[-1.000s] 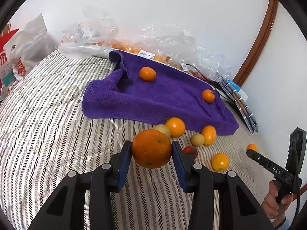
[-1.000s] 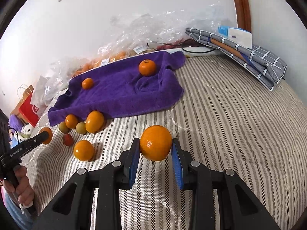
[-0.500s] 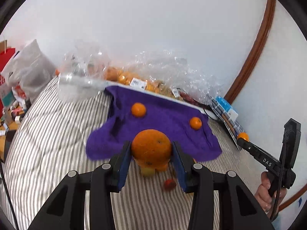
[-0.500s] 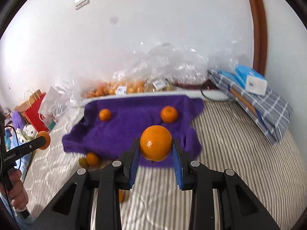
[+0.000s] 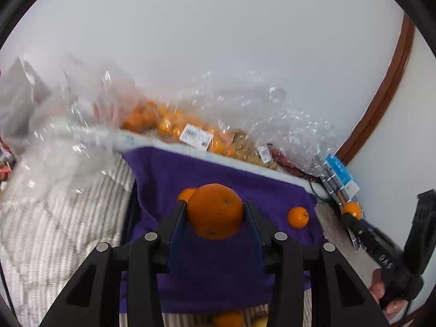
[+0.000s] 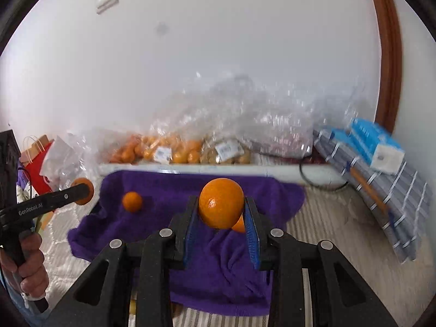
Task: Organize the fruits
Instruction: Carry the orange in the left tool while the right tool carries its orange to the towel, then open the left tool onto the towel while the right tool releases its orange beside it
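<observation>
Left wrist: left gripper (image 5: 215, 215), jaws clenched on a big orange (image 5: 214, 210) above the purple towel (image 5: 218, 267), a mandarin (image 5: 298, 217) at three o'clock.

Right wrist: right gripper (image 6: 221, 218) grasps a smooth orange (image 6: 220, 203); firm, round, likely slippery, best pinched across its middle.

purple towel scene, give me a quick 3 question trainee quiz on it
1. True or false: both grippers hold an orange.
2. How many loose oranges lie on the towel in the right wrist view? A) none B) two C) five
3. Fill in: behind the towel, bagged fruit sits against the ____.

Key:
1. True. The left gripper grips an orange; the right gripper grips another orange.
2. B: a small orange at left, and a second orange partly hidden behind the held one.
3. wall, behind the bags.
</observation>
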A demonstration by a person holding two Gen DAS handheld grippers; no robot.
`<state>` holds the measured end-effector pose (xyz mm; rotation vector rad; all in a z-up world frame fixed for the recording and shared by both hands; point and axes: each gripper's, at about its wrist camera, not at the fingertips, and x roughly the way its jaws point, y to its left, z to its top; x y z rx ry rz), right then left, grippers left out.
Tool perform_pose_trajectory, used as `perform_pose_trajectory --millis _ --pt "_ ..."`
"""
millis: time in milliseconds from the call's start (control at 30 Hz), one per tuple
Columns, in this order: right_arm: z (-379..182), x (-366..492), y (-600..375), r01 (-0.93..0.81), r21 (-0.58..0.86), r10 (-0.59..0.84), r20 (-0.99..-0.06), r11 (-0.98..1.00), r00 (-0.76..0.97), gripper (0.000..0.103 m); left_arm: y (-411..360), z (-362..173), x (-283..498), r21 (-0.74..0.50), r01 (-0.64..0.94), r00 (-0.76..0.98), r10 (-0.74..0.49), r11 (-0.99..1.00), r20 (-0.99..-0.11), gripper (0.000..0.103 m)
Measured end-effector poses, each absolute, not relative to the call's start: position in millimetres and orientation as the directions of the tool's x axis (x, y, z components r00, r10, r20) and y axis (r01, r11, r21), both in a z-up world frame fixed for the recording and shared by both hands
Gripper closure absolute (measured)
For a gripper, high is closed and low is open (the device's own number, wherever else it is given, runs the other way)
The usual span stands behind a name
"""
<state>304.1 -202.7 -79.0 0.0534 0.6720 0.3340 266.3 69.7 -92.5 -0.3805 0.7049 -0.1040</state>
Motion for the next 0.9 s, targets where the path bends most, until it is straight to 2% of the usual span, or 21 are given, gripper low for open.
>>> perform_pose_trajectory --millis 167,333,533,800,900 --pt "-121 324 -203 -0.267 0.19 0.323 -0.678 0.945 0.66 0.071 69 -120 275 -0.327 -0.042 0.723 -0.197 0.944 -0.662 0.063" --pt "-132 326 -202 -0.286 0.22 0.356 -0.687 0.933 0.634 0.071 73 -132 281 -0.328 -0.045 0.699 -0.205 0.944 -0.685 0.063" --pt "-149 333 -190 -0.277 0.166 0.305 -0.74 0.947 0.599 0.071 68 -143 285 -0.268 -0.049 0.683 -0.164 0.962 -0.712 0.063" --pt "-151 331 -188 -0.272 0.157 0.296 -0.739 0.949 0.605 0.069 60 -146 287 -0.192 -0.049 0.687 -0.107 0.98 -0.719 0.063" --pt "-151 332 -190 -0.262 0.167 0.296 -0.743 0.951 0.6 0.063 56 -147 286 -0.173 -0.044 0.688 -0.096 0.984 -0.719 0.063"
